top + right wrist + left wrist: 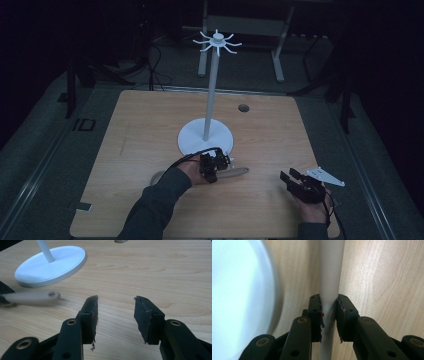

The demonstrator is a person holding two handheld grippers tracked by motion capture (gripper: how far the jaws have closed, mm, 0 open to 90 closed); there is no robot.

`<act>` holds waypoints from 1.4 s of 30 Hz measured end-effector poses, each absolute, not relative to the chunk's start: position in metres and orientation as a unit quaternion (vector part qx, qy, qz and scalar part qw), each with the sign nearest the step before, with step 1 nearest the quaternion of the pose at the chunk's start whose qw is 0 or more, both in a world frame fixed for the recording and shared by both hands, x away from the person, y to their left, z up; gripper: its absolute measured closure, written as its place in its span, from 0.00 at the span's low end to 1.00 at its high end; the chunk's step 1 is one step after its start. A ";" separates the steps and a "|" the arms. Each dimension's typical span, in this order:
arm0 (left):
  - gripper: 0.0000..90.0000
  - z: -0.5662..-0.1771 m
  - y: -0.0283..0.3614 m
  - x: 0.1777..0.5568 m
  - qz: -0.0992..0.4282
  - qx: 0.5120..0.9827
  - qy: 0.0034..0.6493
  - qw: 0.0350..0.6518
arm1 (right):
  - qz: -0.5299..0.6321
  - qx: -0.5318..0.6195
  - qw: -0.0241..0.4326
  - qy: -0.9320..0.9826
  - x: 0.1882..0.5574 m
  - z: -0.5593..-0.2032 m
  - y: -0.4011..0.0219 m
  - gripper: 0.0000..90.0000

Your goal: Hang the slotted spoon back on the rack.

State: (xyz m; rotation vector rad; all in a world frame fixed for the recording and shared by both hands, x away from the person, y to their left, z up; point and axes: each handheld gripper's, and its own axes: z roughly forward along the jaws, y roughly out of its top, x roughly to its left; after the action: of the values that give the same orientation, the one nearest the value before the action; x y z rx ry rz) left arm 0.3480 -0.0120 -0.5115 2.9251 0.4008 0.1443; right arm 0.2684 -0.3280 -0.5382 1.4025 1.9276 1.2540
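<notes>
A pale grey utensil handle (238, 172) lies on the wooden table (150, 125) just in front of the white stand's round base (192, 139). My left gripper (212, 168) is shut on it. In the left gripper view both pads of my left gripper (329, 298) press on the handle (331, 270), with the white base (237, 297) close by on the left. My right gripper (287, 176) stands open over the table at the front right, with nothing between the jaws of my right gripper (116, 302). The handle's end with a hole (32, 297) shows blurred to its left.
The stand's thin pole (211, 90) rises from the base (62, 260) to a ring of white hooks (217, 42). A small round hole (243, 107) sits near the table's far edge. A roundish grey shape (159, 176) lies by the left forearm.
</notes>
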 end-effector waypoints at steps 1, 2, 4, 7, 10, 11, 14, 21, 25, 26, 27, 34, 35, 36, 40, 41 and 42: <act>0.84 -0.509 -0.011 0.348 0.052 0.984 0.140 0.097 | 0.454 0.508 0.222 0.698 0.268 -0.538 -0.328 0.59; 0.84 -0.507 -0.009 0.348 0.055 0.982 0.146 0.103 | 0.454 0.508 0.222 0.698 0.268 -0.538 -0.328 0.59; 0.84 -0.502 -0.007 0.348 0.065 0.980 0.152 0.110 | 0.454 0.508 0.222 0.698 0.268 -0.538 -0.327 0.59; 0.84 -0.496 -0.005 0.347 0.075 0.976 0.165 0.122 | 0.453 0.507 0.222 0.699 0.269 -0.539 -0.326 0.59; 0.84 -0.491 -0.004 0.345 0.087 0.971 0.176 0.133 | 0.453 0.507 0.222 0.699 0.269 -0.539 -0.326 0.59; 0.84 -0.489 -0.003 0.344 0.092 0.969 0.181 0.139 | 0.453 0.507 0.221 0.699 0.269 -0.539 -0.326 0.59; 0.84 -0.482 -0.001 0.343 0.102 0.964 0.191 0.156 | 0.453 0.507 0.221 0.699 0.269 -0.539 -0.326 0.59; 0.84 -0.467 0.004 0.338 0.130 0.949 0.216 0.190 | 0.452 0.508 0.221 0.699 0.269 -0.539 -0.326 0.59; 0.84 -0.462 0.006 0.337 0.139 0.941 0.229 0.204 | 0.452 0.508 0.221 0.699 0.269 -0.539 -0.325 0.59; 0.84 -0.461 0.007 0.337 0.140 0.940 0.233 0.207 | 0.452 0.508 0.221 0.699 0.269 -0.539 -0.325 0.59; 0.84 -0.460 0.007 0.337 0.143 0.939 0.235 0.208 | 0.452 0.508 0.221 0.699 0.269 -0.539 -0.325 0.59; 0.84 -0.452 0.012 0.336 0.156 0.920 0.268 0.240 | 0.452 0.508 0.221 0.700 0.269 -0.539 -0.325 0.59; 0.84 -0.450 0.012 0.335 0.159 0.918 0.270 0.242 | 0.451 0.508 0.221 0.700 0.270 -0.539 -0.325 0.59; 0.84 -0.449 0.013 0.335 0.162 0.916 0.274 0.245 | 0.451 0.508 0.221 0.700 0.270 -0.539 -0.325 0.59; 0.84 -0.445 0.014 0.334 0.170 0.906 0.285 0.261 | 0.451 0.508 0.221 0.699 0.270 -0.539 -0.325 0.59; 0.84 -0.443 0.015 0.334 0.172 0.905 0.288 0.263 | 0.451 0.508 0.222 0.700 0.270 -0.540 -0.325 0.59; 0.84 -0.442 0.015 0.333 0.175 0.903 0.290 0.264 | 0.451 0.508 0.222 0.700 0.270 -0.540 -0.325 0.59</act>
State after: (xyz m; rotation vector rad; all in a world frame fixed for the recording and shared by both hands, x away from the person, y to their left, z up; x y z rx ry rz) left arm 0.3331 0.0153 -0.4420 2.4418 0.7827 0.4726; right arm 0.2699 -0.3251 -0.5398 1.4034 1.9332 1.2457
